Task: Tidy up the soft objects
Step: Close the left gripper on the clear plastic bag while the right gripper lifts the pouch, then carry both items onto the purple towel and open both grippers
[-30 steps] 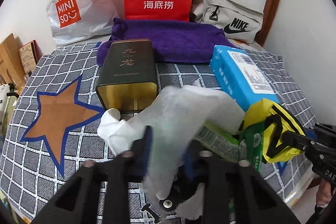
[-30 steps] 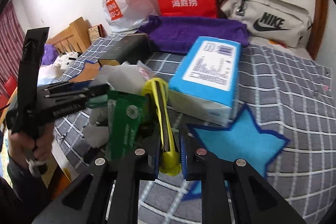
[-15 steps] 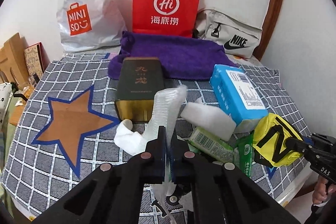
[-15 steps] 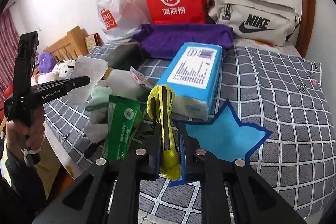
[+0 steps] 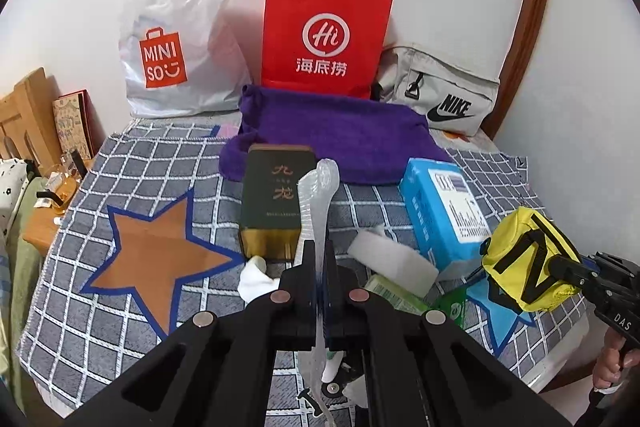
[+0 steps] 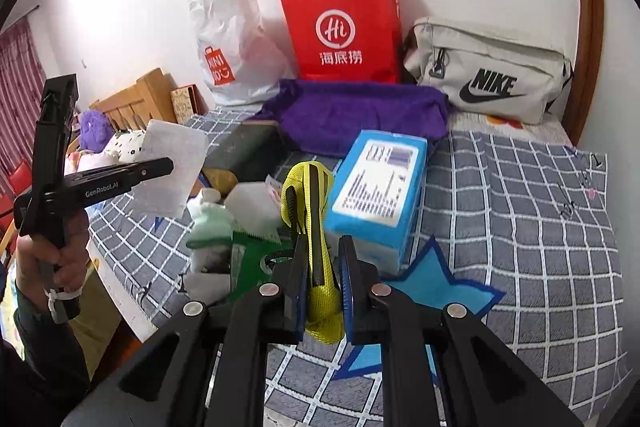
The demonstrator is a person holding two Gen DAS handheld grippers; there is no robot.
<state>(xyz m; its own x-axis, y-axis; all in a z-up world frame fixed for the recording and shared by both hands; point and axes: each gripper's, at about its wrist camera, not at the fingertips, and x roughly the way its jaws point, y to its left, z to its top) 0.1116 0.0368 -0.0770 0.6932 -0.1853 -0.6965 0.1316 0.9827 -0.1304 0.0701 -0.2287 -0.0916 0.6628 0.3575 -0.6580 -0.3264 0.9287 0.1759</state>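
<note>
The left gripper is squeezing a thin, see-through white plastic bag. Its fingers are nearly touching, with the bag sticking up past the tips, edge-on and floppy. The right gripper is holding a small yellow mesh pouch with black straps; its fingers are pressing both sides, and the pouch is poking out ahead of them. Both soft things are hanging in the air above the grey checked blanket. A moment ago the plastic bag was spread wide in front of the left fingers; now it is standing thin and higher. The yellow pouch has also come up higher than before.
</note>
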